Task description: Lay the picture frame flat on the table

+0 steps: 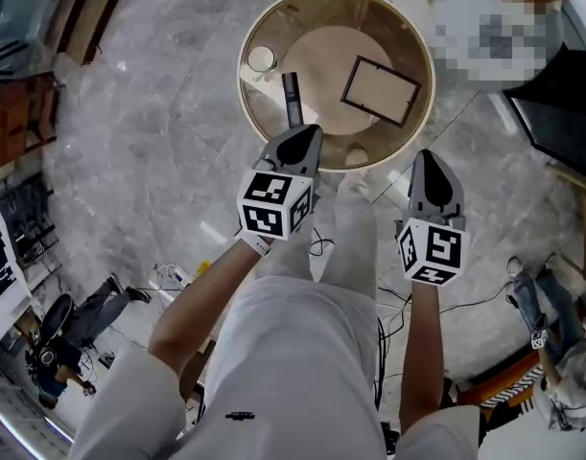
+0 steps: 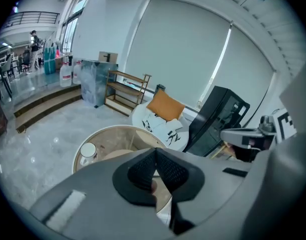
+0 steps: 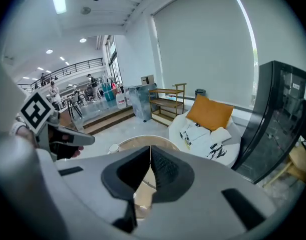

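Observation:
The picture frame point(image 1: 381, 90), a thin dark rim around a beige panel, lies flat on the right half of the round glass-topped table point(image 1: 259, 132). My left gripper point(image 1: 305, 134) hovers over the table's near edge, left of the frame and apart from it, jaws shut with nothing between them. My right gripper point(image 1: 430, 158) hangs just off the table's near right edge, below the frame, and is also shut and empty. In the left gripper view the shut pads point(image 2: 155, 151) point over the table point(image 2: 110, 134). The right gripper view shows its own pads point(image 3: 150, 149) meeting above the table rim point(image 3: 142, 139).
A white cup point(image 1: 261, 59) stands at the table's left rim, also seen as the cup point(image 2: 87, 150). A slim dark bar point(image 1: 292, 100) lies just ahead of the left gripper. A white lounge chair with an orange cushion point(image 2: 165, 105) stands beyond the table. Cables trail on the floor by my legs.

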`<state>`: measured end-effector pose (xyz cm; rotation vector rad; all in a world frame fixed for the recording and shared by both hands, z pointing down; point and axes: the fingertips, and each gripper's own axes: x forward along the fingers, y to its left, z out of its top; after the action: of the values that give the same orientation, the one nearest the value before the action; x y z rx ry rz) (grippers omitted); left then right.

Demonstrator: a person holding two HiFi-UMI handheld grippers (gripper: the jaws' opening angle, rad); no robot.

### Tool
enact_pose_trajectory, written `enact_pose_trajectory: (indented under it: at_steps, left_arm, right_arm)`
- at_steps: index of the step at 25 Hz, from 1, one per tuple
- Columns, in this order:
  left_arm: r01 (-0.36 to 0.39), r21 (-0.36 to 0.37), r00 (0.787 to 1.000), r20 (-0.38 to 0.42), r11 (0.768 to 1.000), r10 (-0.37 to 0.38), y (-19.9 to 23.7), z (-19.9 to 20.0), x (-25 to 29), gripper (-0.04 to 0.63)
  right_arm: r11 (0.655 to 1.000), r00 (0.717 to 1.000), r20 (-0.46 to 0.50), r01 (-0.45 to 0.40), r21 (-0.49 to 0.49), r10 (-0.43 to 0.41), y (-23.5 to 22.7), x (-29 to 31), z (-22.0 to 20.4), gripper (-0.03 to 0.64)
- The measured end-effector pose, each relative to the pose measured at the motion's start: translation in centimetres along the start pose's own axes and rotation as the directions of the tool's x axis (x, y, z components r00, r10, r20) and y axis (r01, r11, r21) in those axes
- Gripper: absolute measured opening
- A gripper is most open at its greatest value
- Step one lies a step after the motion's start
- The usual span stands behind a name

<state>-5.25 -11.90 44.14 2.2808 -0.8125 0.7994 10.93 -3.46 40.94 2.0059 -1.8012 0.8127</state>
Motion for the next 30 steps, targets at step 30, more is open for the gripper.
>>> enact_pose_trajectory:
  at_steps: [30]
  left_arm:
    - [0.003,0.133,0.938,0.343,0.991,-0.049,-4.5,13.2,-23.6,0.005]
  right_arm:
    - [0.988,0.976,0.210,-0.028,-0.151,0.060,7.9,-16.1,14.0,0.006]
